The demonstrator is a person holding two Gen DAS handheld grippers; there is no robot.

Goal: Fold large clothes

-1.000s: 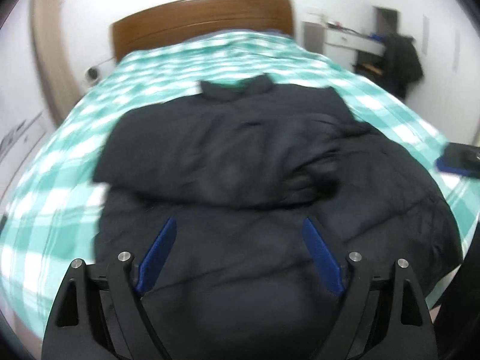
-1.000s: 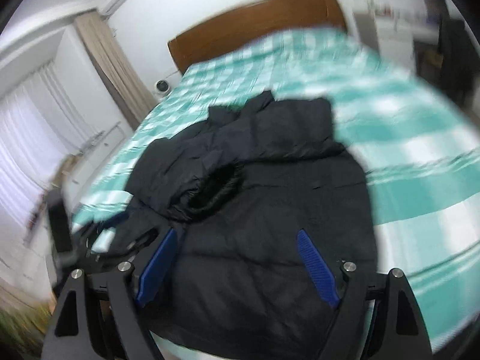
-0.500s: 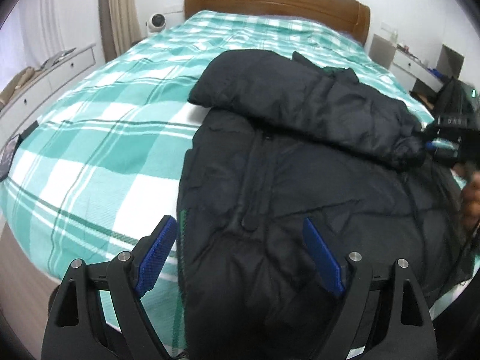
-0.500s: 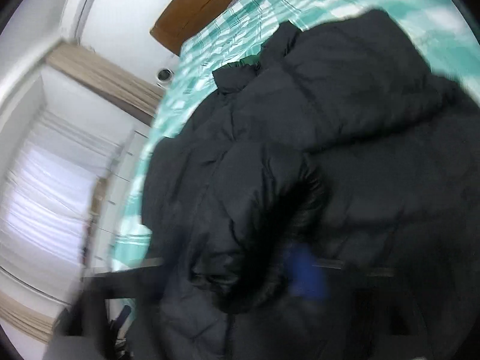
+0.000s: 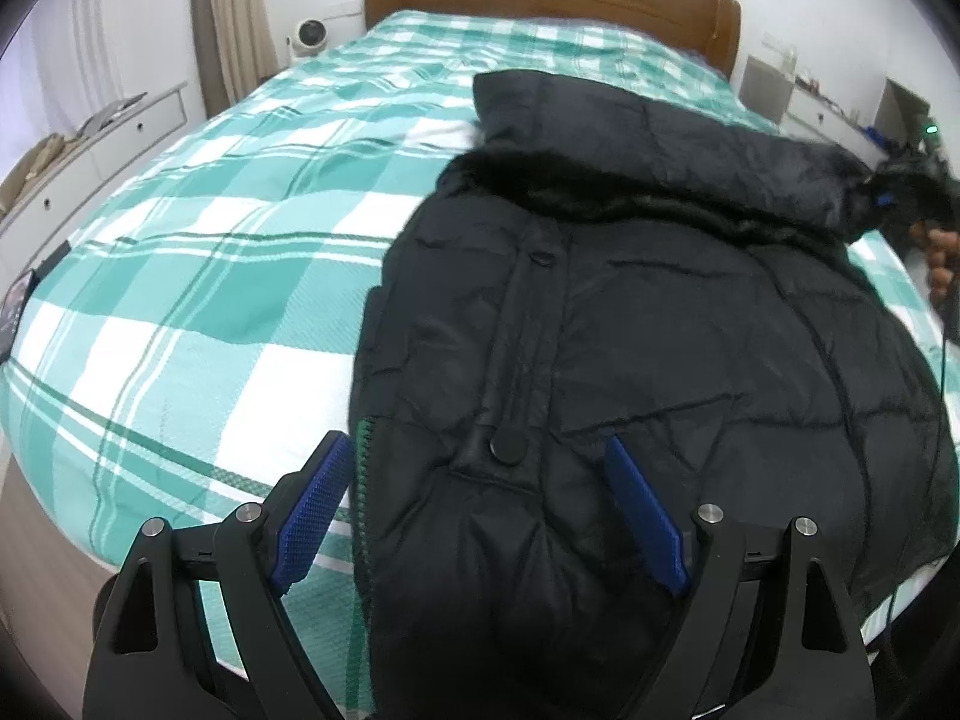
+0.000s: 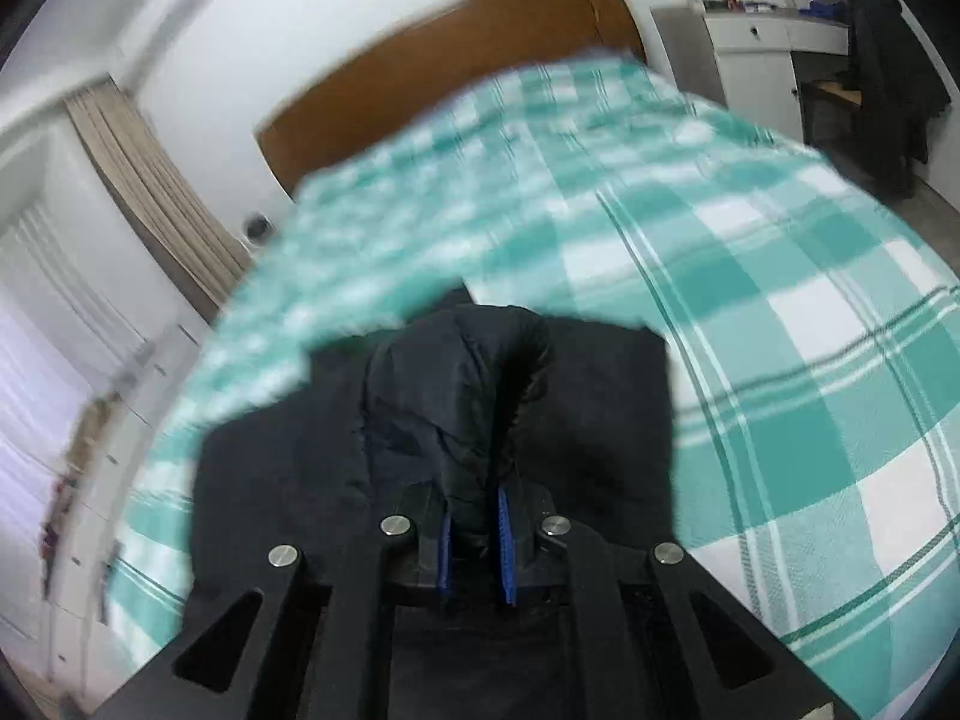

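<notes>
Hand-held gripper (image 6: 474, 531) clamping headboard-pointing jacket sleeve (image 6: 462, 384)

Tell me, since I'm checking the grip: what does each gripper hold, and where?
The right gripper pinches the jacket by its fur-edged sleeve cuff. The left gripper holds nothing.

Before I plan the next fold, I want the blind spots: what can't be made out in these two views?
- Left wrist view: the jacket hem is cut off by the bottom edge and the left gripper.
- Left wrist view: the right gripper is small and blurred at the edge.
- Right wrist view: the bedspread far half and headboard are motion-blurred.
</notes>
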